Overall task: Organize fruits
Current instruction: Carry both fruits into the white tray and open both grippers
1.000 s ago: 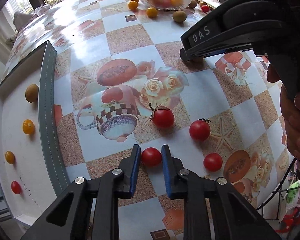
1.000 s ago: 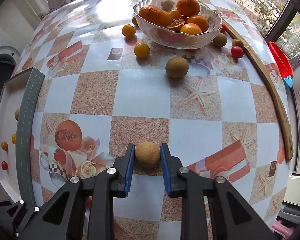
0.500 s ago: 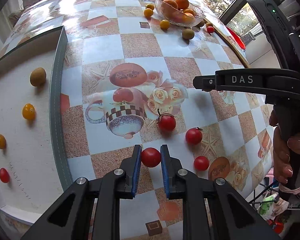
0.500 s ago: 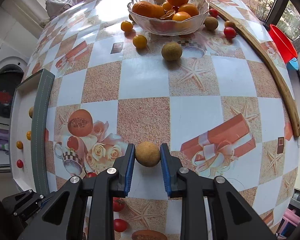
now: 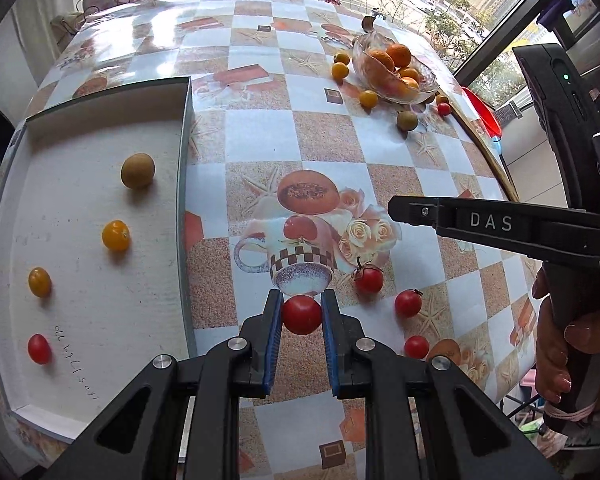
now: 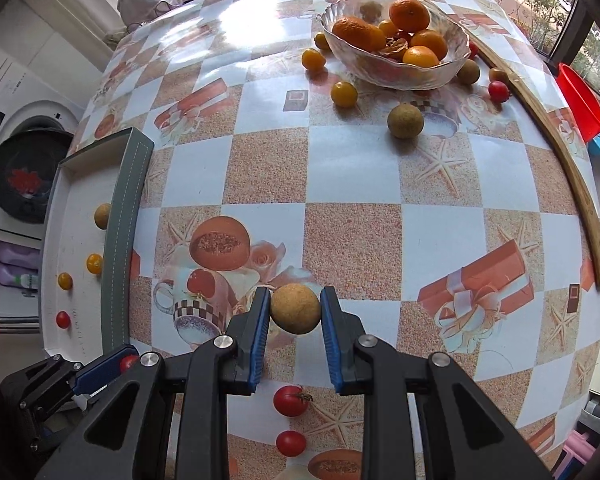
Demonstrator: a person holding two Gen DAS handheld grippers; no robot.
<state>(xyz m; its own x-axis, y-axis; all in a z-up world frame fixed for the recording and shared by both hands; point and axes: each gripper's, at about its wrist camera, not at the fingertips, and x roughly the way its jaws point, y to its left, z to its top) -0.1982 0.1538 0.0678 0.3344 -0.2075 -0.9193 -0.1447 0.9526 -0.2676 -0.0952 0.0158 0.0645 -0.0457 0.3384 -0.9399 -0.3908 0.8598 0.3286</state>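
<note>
My left gripper (image 5: 301, 316) is shut on a red cherry tomato (image 5: 301, 314) and holds it above the checked tablecloth, just right of the white tray (image 5: 83, 320). The tray holds a brown round fruit (image 5: 137, 170), two yellow-orange fruits (image 5: 116, 235) and a red tomato (image 5: 39, 349) in a line. My right gripper (image 6: 295, 309) is shut on a brown round fruit (image 6: 295, 309) and holds it above the table; it shows from the side in the left wrist view (image 5: 496, 228).
Three loose red tomatoes (image 5: 368, 278) lie on the cloth right of my left gripper. A glass bowl (image 6: 396, 72) of oranges stands at the far side with small yellow, brown and red fruits around it. A red bucket (image 6: 582, 100) sits beyond the table's right edge.
Both grippers have risen with their fruit held. The left one has swung toward the tray, which now fills more of its view.
</note>
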